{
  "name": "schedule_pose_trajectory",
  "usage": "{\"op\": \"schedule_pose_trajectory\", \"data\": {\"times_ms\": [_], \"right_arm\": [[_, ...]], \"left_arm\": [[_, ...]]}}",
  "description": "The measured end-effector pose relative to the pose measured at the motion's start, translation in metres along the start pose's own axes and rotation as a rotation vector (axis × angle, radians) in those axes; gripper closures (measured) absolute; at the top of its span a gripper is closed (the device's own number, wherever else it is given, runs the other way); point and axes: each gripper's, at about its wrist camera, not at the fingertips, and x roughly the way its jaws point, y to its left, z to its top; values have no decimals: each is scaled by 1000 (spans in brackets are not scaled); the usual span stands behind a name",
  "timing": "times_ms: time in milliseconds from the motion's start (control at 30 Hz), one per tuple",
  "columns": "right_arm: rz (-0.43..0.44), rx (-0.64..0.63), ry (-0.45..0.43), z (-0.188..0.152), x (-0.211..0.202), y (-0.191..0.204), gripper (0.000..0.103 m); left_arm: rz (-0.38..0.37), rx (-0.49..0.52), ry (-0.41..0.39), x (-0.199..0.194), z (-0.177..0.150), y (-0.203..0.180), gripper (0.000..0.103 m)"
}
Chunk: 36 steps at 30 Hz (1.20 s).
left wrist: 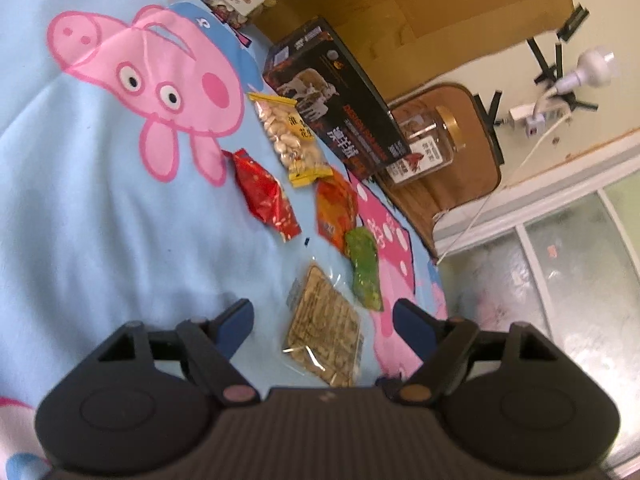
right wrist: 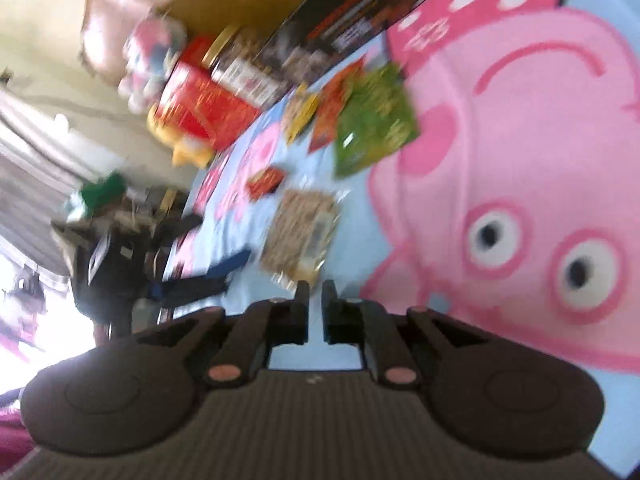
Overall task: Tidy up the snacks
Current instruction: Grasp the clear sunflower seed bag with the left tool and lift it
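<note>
Light-blue bedsheet (left wrist: 100,240) with pink pigs

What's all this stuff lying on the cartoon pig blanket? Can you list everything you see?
Blanket: one, light blue with pink pigs, under everything.
Seed brittle pack: one, clear wrap, tan, nearest the left gripper.
Green packet: one, beside the brittle.
Orange packet: one, beyond the green.
Red packet: one, crinkled, left of the orange.
Peanut bag: one, clear with yellow ends.
Black box: one, at the blanket's edge.
Jar: one, clear, gold lid, behind the box.
Left gripper: black, blue pads, open.
Right gripper: black, nearly shut, empty.
</note>
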Motion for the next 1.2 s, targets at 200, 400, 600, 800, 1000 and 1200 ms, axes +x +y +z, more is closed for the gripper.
{"op": "schedule_pose_trajectory", "data": {"times_ms": [200,400,600,800,1000,1200], "right_arm": [[47,31,-20,12,19,-12,77],[65,-66,-43,12,41,4,77],[65,-107,-49,6,44,9,79],[129,-39,-44,7,41,4,74],[299,48,-15,9,44,1,69],[337,42,-18,18,41,10,89]], "left_arm": [[-29,75,70,24,4,-11,24],[-93,70,162,38,-4,-15,46],[-103,48,191,42,-21,-4,88],[-196,20,139,20,-16,5,89],[-255,50,128,11,-11,-5,87],[-222,103,133,14,1,-20,86]]}}
